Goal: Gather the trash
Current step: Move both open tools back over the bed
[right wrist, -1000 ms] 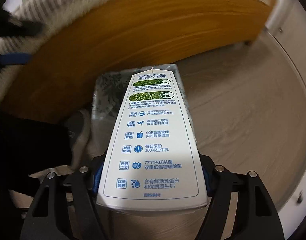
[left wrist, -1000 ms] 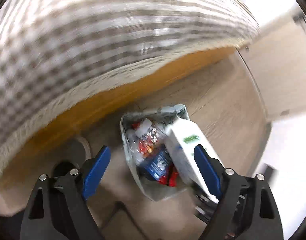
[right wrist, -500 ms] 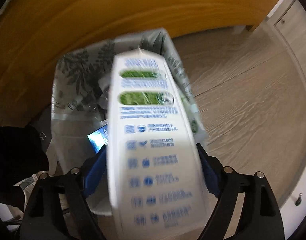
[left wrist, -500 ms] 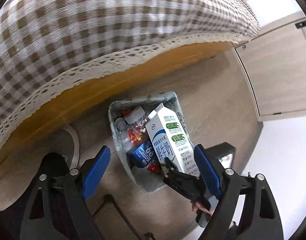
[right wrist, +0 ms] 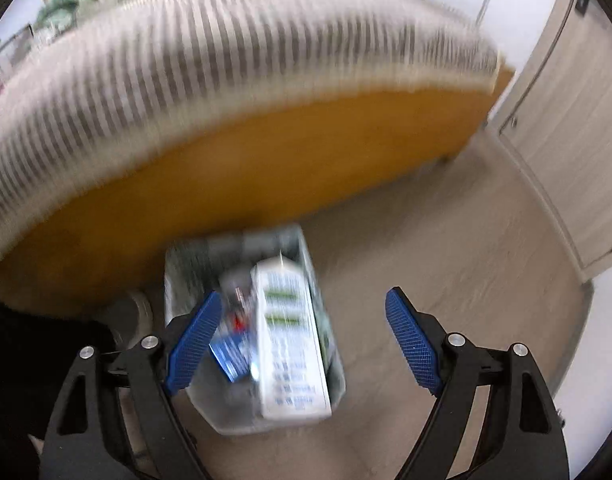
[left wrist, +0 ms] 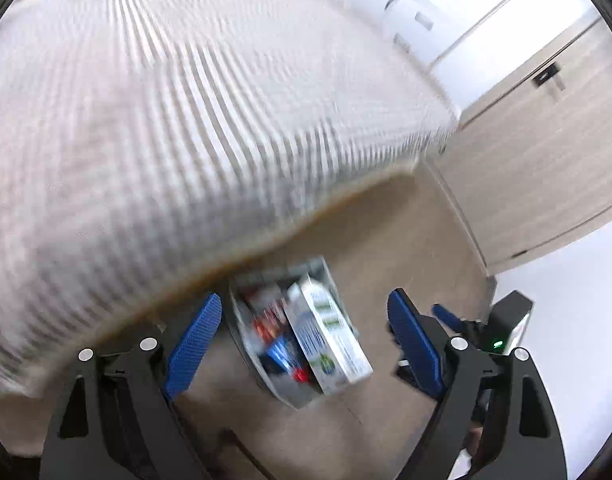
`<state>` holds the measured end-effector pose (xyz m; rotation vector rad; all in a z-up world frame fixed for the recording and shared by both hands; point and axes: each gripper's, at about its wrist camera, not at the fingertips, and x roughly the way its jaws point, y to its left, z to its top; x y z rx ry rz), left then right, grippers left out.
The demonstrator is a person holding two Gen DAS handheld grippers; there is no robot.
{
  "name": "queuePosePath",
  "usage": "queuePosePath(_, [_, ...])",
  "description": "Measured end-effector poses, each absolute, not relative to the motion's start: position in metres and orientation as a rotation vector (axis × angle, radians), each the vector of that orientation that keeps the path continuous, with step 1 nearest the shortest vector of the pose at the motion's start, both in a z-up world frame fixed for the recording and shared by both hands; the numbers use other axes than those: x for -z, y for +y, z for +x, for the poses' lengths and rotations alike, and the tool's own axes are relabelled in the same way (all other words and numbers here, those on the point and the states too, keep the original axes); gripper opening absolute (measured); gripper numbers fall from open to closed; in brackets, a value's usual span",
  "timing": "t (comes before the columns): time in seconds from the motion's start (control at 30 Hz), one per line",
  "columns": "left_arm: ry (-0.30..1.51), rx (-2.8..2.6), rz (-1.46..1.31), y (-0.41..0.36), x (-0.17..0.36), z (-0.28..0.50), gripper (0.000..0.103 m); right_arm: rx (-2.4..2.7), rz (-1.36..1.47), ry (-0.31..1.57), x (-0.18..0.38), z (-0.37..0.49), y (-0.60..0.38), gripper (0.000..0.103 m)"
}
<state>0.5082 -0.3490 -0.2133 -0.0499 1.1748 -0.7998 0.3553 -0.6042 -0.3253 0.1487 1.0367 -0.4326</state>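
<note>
Milk carton [right wrist: 290, 340] lies in trash bin [right wrist: 178, 280], blurred; both grippers' jaws apart, empty.

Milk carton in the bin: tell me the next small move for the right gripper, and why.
Probably lift the right gripper up and away from the bin. Its jaws stand wide open with nothing between them, and the milk carton already lies in the bin on top of the other trash, its base jutting over the near rim. The left gripper is open and empty too.
</note>
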Motion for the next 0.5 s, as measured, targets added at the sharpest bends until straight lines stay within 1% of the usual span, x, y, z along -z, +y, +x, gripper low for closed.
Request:
queuePosePath(0.13, [0.996,0.725,-0.044,-0.285,0.155,0.558,0.083,0.408,0.055,0.895,0.259,0.391,-0.577,0.080])
queuePosePath(0.17, [0.965,0.699,-0.048,-0.265,0.144,0.575,0.086,0.392,0.028,0.859,0.242,0.405,-0.568,0.080])
queuePosePath(0.27, [0.919,0.622,-0.068,-0.206,0.120,0.630,0.087,0.332,-0.064,0.783,0.204,0.453,-0.536,0.080])
queuePosePath(0.33, [0.887,0.549,-0.102,-0.160,0.109,0.675,0.088,0.280,-0.149,0.751,0.185,0.486,-0.513,0.080])
queuePosePath(0.4, [0.865,0.486,-0.086,-0.131,0.105,0.712,0.088,0.233,-0.249,0.728,0.172,0.527,-0.488,0.080])
queuePosePath(0.43, [0.836,0.420,-0.031,-0.110,0.103,0.742,0.088,0.211,-0.281,0.718,0.167,0.544,-0.479,0.080])
queuePosePath(0.5, [0.814,0.379,0.118,-0.097,0.106,0.783,0.088,0.139,-0.335,0.702,0.164,0.590,-0.460,0.080])
